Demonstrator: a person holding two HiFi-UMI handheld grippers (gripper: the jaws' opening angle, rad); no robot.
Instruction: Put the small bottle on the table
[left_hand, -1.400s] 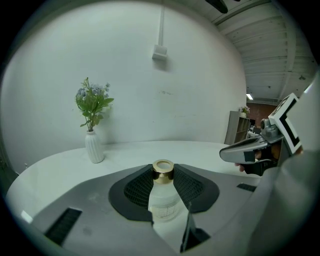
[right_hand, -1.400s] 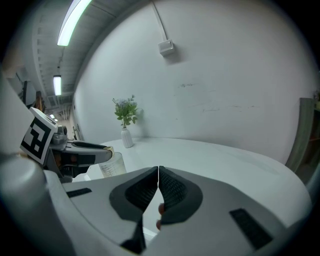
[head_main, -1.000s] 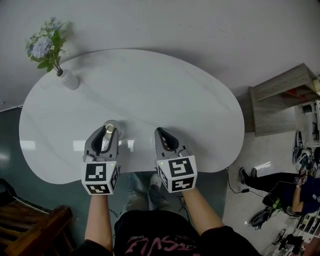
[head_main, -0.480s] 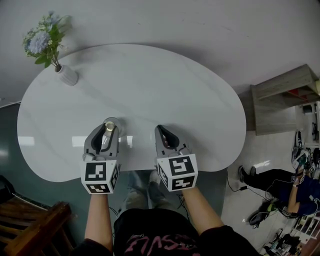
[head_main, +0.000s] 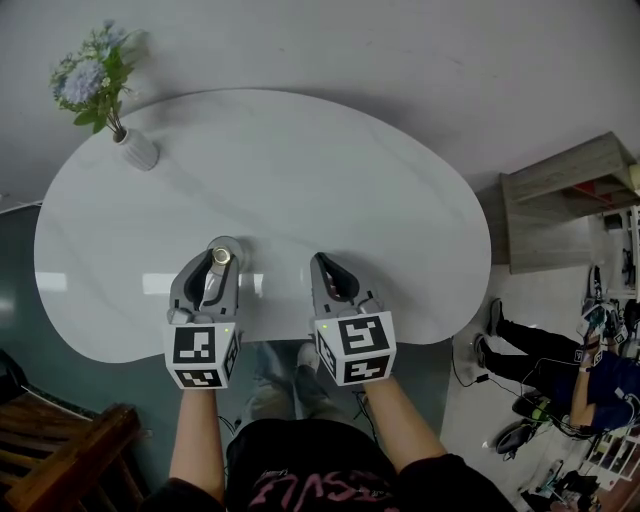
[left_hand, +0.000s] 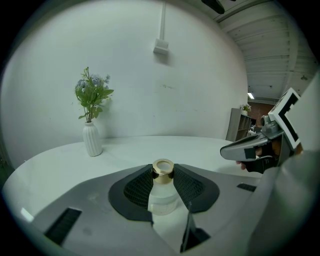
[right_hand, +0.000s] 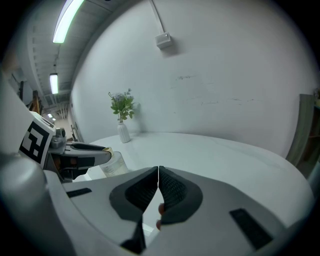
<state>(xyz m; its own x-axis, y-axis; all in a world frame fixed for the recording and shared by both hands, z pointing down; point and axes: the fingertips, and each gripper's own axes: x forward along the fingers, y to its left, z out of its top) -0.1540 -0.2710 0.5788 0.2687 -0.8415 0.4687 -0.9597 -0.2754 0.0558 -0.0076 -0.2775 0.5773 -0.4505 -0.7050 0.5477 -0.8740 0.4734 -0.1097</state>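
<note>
A small frosted bottle (left_hand: 162, 194) with a gold cap sits between the pads of my left gripper (left_hand: 163, 172), which is shut on it. From above, the bottle (head_main: 219, 256) and the left gripper (head_main: 214, 252) are over the near part of the white oval table (head_main: 300, 170). Whether the bottle's base touches the tabletop I cannot tell. My right gripper (head_main: 326, 266) is beside it to the right, shut with nothing between its pads (right_hand: 172, 187). From the right gripper view the bottle (right_hand: 114, 164) shows in the left gripper's grip.
A white vase with blue flowers (head_main: 133, 152) stands at the table's far left. A wooden shelf unit (head_main: 560, 200) is off to the right, and a person (head_main: 570, 370) sits on the floor beyond it. A wooden bench (head_main: 60, 470) is at the lower left.
Both grippers and the bottle keep their places over the table's near edge. The person at the right has shifted their legs.
</note>
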